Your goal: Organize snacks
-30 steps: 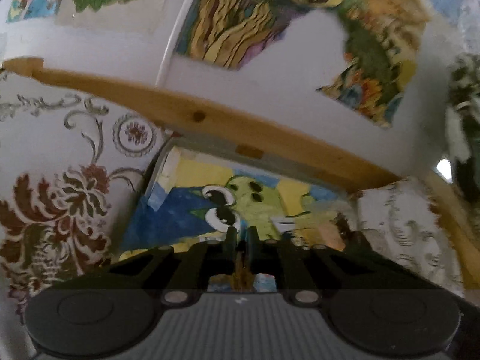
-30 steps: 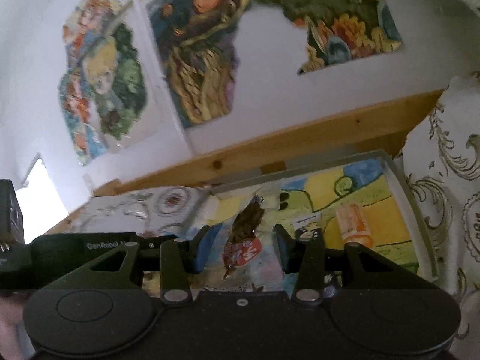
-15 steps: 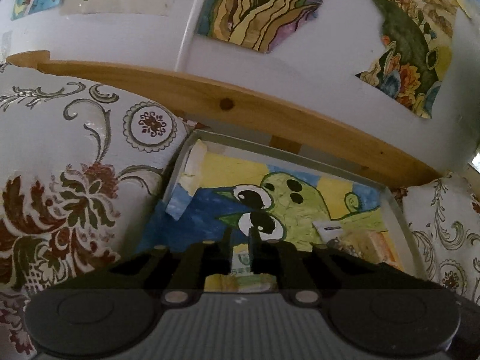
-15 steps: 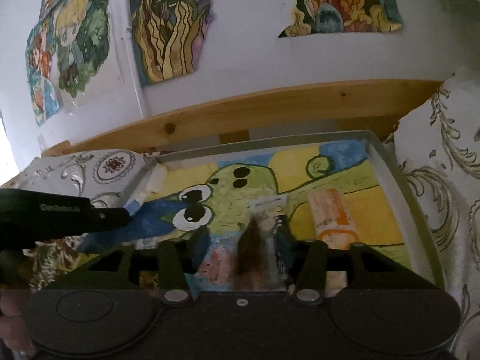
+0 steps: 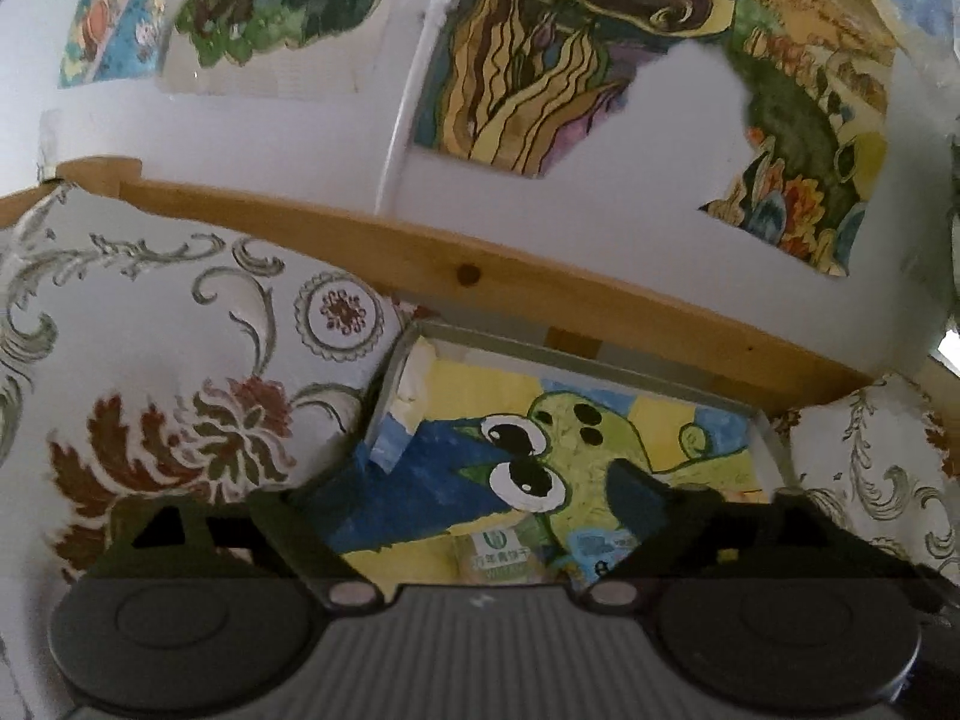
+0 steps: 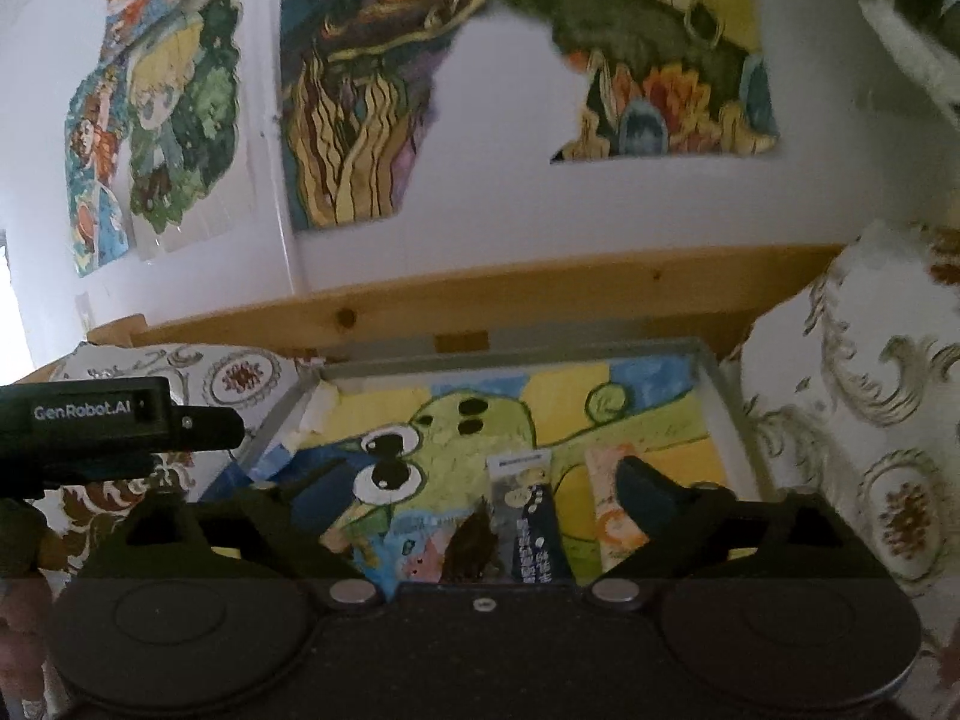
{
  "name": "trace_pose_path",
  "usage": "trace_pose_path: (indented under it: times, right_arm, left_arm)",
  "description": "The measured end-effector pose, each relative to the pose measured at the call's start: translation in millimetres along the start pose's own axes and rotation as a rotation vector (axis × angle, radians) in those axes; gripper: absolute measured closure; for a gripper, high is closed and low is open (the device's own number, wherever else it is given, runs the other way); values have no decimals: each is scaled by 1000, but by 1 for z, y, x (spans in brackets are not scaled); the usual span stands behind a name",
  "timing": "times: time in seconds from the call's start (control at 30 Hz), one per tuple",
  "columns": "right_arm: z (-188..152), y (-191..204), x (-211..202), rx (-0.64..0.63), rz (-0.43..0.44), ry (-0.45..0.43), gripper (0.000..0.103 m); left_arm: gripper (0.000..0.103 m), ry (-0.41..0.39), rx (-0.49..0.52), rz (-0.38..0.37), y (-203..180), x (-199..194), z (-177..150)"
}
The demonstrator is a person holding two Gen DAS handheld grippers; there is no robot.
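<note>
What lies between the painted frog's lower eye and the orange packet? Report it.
A grey-and-dark snack packet lies there, shown in the right wrist view.

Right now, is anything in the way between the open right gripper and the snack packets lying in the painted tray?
Nothing visible blocks it. The right gripper is open directly over the dark snack packet and the orange snack packet in the grey-rimmed painted tray.

Left gripper (image 5: 474, 480): jaws spread wide, nothing between the fingers, pointed forward and slightly down. Right gripper (image 6: 480, 480): jaws likewise wide apart, empty, same heading. Left gripper's body sits just left of the right one.
</note>
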State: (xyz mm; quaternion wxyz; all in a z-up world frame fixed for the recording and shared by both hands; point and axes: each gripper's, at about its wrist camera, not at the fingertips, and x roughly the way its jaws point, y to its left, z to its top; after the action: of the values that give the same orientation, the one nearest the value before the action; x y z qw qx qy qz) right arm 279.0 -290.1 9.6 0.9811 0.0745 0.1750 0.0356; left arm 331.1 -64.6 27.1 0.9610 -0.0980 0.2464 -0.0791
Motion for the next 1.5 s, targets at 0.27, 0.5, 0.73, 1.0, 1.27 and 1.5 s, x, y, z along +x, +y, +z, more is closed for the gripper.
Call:
trace_pose_path:
  times: [0.27,0.5,0.73,1.0,1.27,1.5]
  right_arm:
    - [1,7,-44,-54,-46,-59,1]
    - [-5,15,-99,-99,-73,-126,1]
    - [-18,25,-153,-112,-104,-185,1]
    - [-37,33,-210,-71,-137,-209,1]
    - [-58,40,-249,-27,-176,-176,1]
    - [-75,48,-267,1,-181,-123,1]
  left_arm:
    - [0,-60,15,22,2,-44,-6]
    - [0,-117,48,39,5,-90,-23]
    - [0,-179,79,43,9,-140,-45]
    - [0,-211,96,55,17,-186,-71]
    - [0,-218,118,60,28,-220,-101]
    - [0,-179,154,81,33,-238,-123]
